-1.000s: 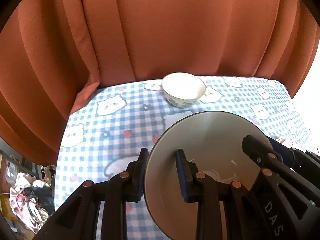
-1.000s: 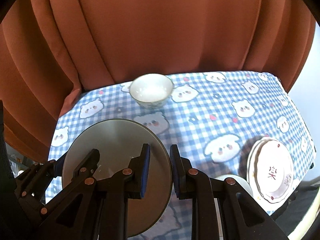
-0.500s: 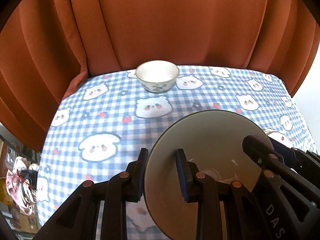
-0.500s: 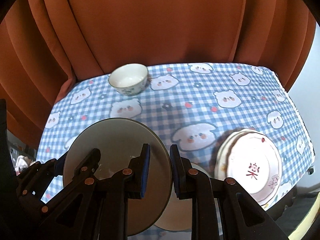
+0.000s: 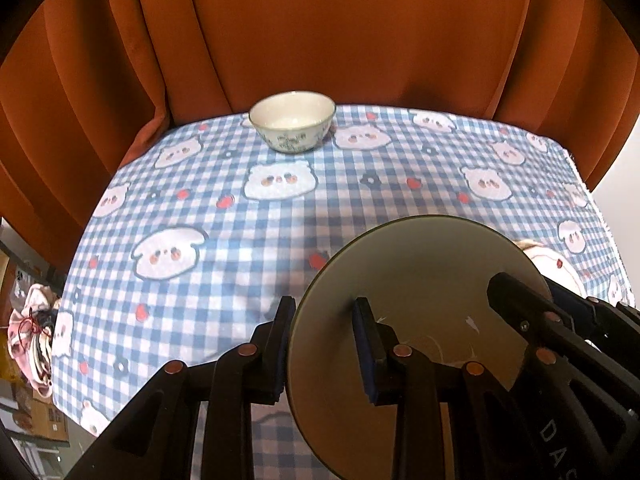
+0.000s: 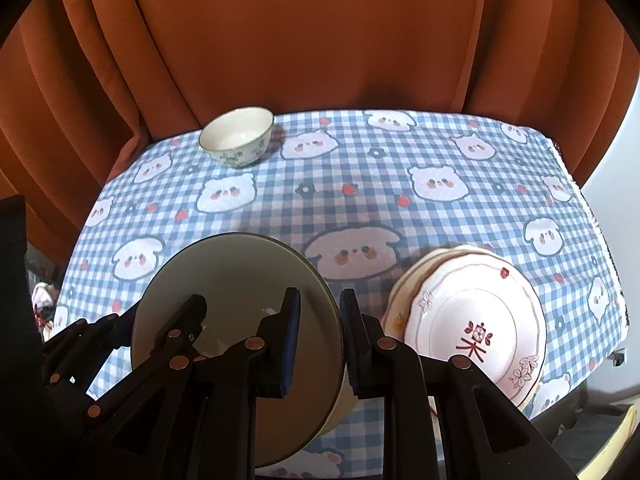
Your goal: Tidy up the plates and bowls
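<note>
Over checked tablecloth point(image 5: 240, 240), left claw point(image 5: 326, 344) and right claw point(image 6: 320, 340) pinch grey bowl's point(image 6: 240, 280) opposite rims

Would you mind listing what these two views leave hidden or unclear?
- Grey plate: in both wrist views its near edge is covered by the fingers and cut off by the bottom edge.
- Pale dish under it: right wrist view shows only a sliver, so its kind is unclear.
- Plate stack: left wrist view shows just a corner behind the grey plate; the count is unclear.
- Clutter beyond the table: left wrist view, too small.
</note>
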